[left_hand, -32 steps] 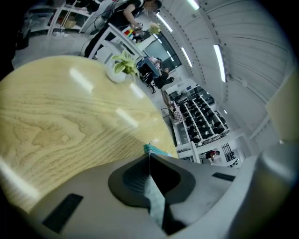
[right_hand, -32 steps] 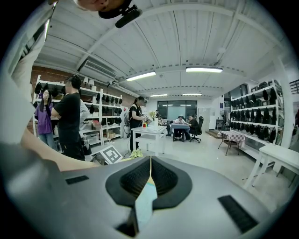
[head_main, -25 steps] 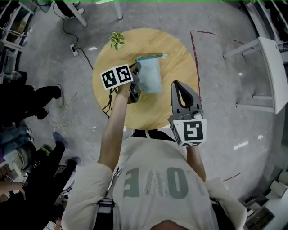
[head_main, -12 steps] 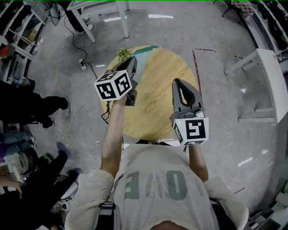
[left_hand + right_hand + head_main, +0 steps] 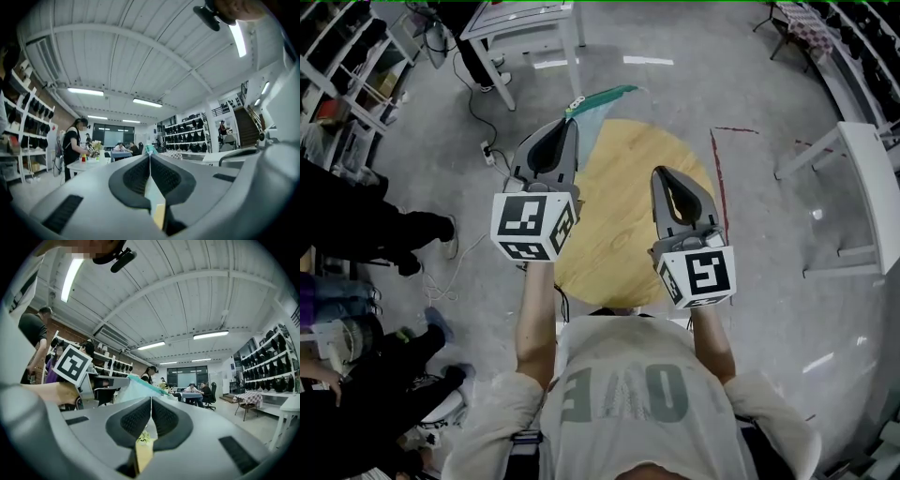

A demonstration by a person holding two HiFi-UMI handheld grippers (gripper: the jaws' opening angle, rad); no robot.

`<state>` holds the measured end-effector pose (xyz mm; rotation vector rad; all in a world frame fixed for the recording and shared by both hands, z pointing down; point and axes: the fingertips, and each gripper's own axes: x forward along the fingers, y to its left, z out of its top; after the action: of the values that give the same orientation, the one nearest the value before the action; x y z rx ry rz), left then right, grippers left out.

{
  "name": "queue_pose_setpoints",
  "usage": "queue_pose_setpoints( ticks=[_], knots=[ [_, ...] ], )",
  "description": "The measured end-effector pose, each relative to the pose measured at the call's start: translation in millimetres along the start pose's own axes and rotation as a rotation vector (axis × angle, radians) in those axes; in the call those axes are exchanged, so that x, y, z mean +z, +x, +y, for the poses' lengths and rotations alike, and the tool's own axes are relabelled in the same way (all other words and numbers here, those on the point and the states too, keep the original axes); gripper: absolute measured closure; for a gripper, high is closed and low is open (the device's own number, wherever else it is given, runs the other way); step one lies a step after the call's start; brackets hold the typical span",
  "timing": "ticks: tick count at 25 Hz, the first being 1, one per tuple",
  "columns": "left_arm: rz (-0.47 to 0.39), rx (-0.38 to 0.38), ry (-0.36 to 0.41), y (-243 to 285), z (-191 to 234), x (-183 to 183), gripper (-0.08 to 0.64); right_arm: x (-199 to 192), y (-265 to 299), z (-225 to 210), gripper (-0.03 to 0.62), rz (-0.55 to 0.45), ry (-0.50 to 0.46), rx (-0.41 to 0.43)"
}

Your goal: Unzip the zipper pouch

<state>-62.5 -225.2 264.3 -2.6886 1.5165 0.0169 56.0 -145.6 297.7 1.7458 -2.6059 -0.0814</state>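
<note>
The zipper pouch (image 5: 598,101) is pale blue with a teal zipper edge. It is lifted off the round wooden table (image 5: 628,211) and sticks out past the tip of my left gripper (image 5: 567,127), which is shut on it. In the left gripper view the jaws (image 5: 150,155) meet, with pale fabric pinched low between them and a teal bit of the pouch (image 5: 150,149) at the tip. My right gripper (image 5: 667,178) hangs over the table's right half, shut and empty. In the right gripper view (image 5: 151,399) the pouch (image 5: 133,391) shows to the left, apart from it.
A white table (image 5: 520,19) stands beyond the round one and a white frame table (image 5: 862,178) at the right. People in dark clothes (image 5: 356,225) stand at the left beside shelves. A cable and power strip (image 5: 487,148) lie on the floor. A small plant (image 5: 143,438) shows through the right jaws.
My left gripper has lifted the pouch off the table, up and toward the far left edge. The plant is now hidden behind it. The right gripper has barely moved.
</note>
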Motion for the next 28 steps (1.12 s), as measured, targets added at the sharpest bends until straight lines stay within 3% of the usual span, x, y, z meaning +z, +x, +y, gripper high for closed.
queue_pose_setpoints(
  ticks=[6, 10, 16, 20, 27, 28],
  knots=[
    [-0.108, 0.066, 0.183, -39, -16, 33, 0.531, 10, -1, 10, 0.561, -0.025, 0.061, 0.047],
    [-0.170, 0.114, 0.248, -63, -27, 39, 0.531, 7, -4, 19, 0.561, -0.036, 0.117, 0.066],
    [-0.128, 0.151, 0.283, -89, -38, 24, 0.531, 8, -9, 29, 0.561, -0.042, 0.160, 0.117],
    [-0.084, 0.138, 0.360, -94, -43, 17, 0.531, 10, -9, 34, 0.561, -0.051, 0.177, 0.143],
    [-0.064, 0.113, 0.412, -97, -46, 17, 0.531, 42, -3, 48, 0.557, -0.139, 0.273, 0.248],
    [-0.062, 0.108, 0.419, -96, -49, 16, 0.531, 48, -2, 51, 0.513, -0.153, 0.300, 0.280]
  ],
)
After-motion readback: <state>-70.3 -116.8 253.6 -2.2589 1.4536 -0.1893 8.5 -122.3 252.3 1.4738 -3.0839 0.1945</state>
